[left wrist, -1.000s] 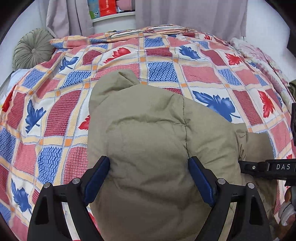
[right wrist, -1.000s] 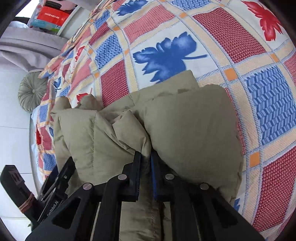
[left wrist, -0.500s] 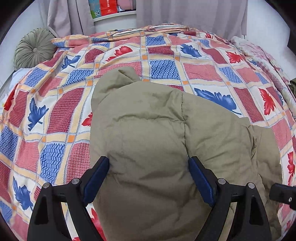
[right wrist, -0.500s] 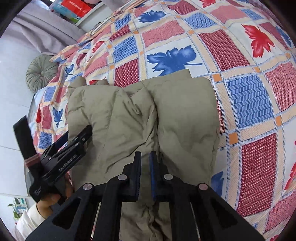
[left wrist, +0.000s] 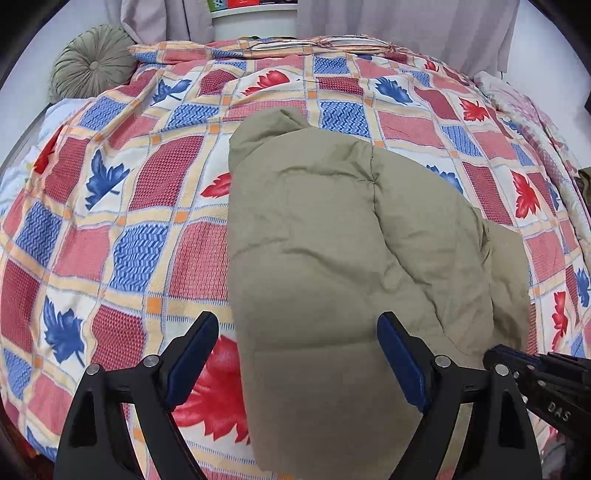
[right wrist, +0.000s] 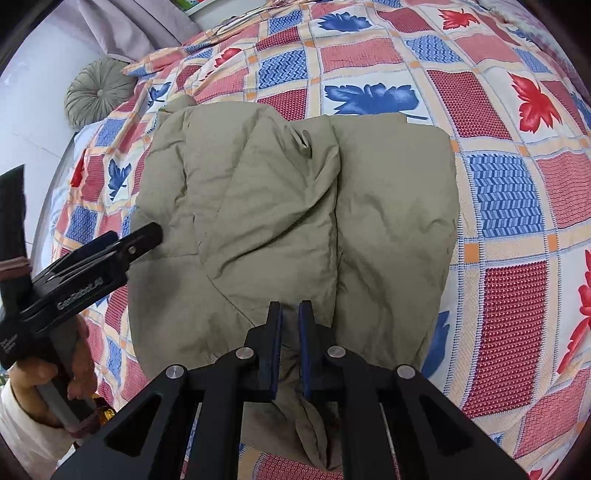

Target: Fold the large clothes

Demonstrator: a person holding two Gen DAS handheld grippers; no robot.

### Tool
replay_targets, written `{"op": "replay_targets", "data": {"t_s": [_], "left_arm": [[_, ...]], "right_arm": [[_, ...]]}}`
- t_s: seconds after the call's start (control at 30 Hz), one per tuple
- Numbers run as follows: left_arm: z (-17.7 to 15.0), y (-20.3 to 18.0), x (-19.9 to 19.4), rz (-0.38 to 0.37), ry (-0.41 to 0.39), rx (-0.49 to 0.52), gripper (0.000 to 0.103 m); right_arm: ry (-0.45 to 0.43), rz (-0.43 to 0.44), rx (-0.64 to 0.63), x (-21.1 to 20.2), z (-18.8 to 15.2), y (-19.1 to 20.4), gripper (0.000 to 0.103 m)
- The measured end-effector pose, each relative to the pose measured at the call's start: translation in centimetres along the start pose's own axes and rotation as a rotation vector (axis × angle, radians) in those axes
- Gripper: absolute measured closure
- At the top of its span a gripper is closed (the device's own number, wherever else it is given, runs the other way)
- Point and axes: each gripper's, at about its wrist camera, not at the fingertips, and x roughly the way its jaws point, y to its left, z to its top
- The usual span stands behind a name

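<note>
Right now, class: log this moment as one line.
left tongs: open, above jacket | right tongs: shut on jacket's near edge | jacket: bunched on quilt

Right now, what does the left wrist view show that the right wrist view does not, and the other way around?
Only the left wrist view shows the left tongs open around the near edge of the jacket, and the curtain behind the bed.

Only the right wrist view shows the right tongs shut on a fold of the jacket, and the hand holding the left tool.

Both show the jacket lying on the quilt, and the round cushion.
</note>
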Motion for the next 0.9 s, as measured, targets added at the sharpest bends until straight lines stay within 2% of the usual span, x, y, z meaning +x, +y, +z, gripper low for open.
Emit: {"op": "replay_targets", "data": {"t_s": [0.13, 0.27, 0.43, 0.67, 0.9], "left_arm": [[-2.6, 0.9, -1.2, 0.007, 0.024, -0.03, 0.015], [-4.9, 1.0, 0.1, 0.0, 0.105, -0.029, 0.015], [-5.6, 1.1, -0.1, -0.013, 0.137, -0.054, 0.015], [-5.8, 0.9, -4.4, -0.037, 0.14, -0.02, 0.015], [-6.1, 1.5, -9.3, -0.048, 0.134, -0.034, 0.015]], "right_arm": [[0.022, -0.022, 0.012, 0.3, -0.4, -0.2, 0.095], [0.034, -0.037, 0.018, 0.0, -0.8, 0.0, 0.091], [0.04, -0.071, -0.004, -2.1, -1.2, 0.5, 0.091], [0.062, -0.098, 0.014, -6.3, -2.8, 0.1, 0.091], [0.074, -0.118, 0.058, -10.1, -4.3, -0.3, 0.091]]}}
